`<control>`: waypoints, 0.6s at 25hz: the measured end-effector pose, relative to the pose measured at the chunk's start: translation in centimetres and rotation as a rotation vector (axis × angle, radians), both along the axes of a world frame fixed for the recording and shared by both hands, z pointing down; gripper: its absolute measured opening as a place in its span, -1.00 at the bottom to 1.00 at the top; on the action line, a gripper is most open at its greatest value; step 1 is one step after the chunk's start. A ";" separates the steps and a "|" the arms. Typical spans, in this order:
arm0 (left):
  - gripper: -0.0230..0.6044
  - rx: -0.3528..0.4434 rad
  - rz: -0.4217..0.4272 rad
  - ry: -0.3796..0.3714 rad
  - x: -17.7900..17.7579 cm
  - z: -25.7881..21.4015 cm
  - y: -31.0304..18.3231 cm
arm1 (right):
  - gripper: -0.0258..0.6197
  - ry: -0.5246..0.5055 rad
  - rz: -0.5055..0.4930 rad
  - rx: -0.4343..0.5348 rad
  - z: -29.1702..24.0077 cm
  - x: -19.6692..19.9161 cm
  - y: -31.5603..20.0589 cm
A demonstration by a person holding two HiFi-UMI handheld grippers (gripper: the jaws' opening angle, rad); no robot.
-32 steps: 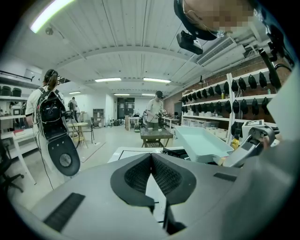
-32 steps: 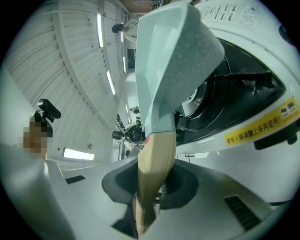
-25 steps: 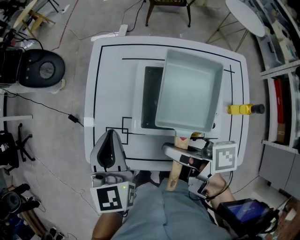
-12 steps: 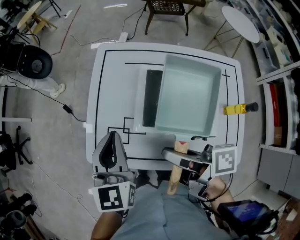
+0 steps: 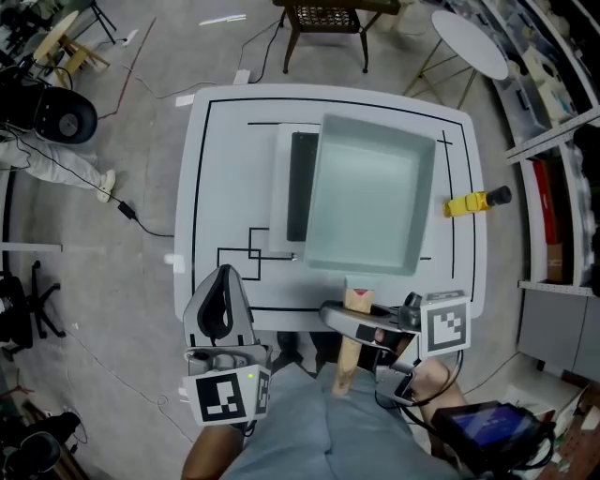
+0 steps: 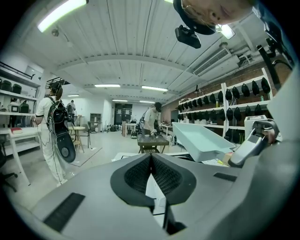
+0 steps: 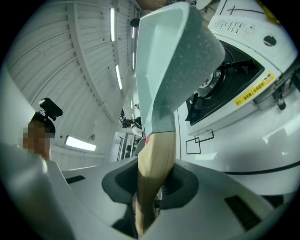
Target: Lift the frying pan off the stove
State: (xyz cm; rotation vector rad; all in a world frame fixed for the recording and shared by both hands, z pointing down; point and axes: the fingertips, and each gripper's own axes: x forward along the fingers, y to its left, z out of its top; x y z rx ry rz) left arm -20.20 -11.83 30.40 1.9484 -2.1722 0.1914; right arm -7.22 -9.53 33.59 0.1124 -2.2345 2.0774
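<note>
The square pale-green frying pan (image 5: 370, 192) hangs above the right part of the white stove (image 5: 281, 155), whose black burner (image 5: 298, 187) shows to its left. My right gripper (image 5: 354, 323) is shut on the pan's wooden handle (image 5: 352, 352) at the table's near edge. The right gripper view shows the handle (image 7: 154, 154) between the jaws, the pan (image 7: 171, 61) raised in the air, and the stove (image 7: 225, 79) below it. My left gripper (image 5: 220, 314) is shut with nothing in it, left of the handle, its pads (image 6: 140, 174) meeting.
A yellow bottle (image 5: 473, 202) lies at the right edge of the white table (image 5: 216, 169). Black lines mark the tabletop. A chair (image 5: 323, 19) stands beyond the table. People (image 6: 54, 126) stand in the room behind.
The pan has shifted slightly toward me over the stove, still held by its handle. The left gripper has stayed where it was.
</note>
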 end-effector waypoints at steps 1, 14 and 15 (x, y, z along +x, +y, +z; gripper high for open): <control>-0.87 0.000 0.002 -0.001 0.0 0.0 0.3 | -0.59 -0.002 0.002 0.000 0.0 0.0 0.3; -0.87 0.009 0.023 -0.004 1.4 -0.5 1.6 | -0.59 -0.009 0.010 0.015 -0.5 1.2 1.9; -0.87 0.010 0.022 -0.004 1.4 -0.5 1.6 | -0.59 -0.008 0.010 0.016 -0.5 1.3 1.9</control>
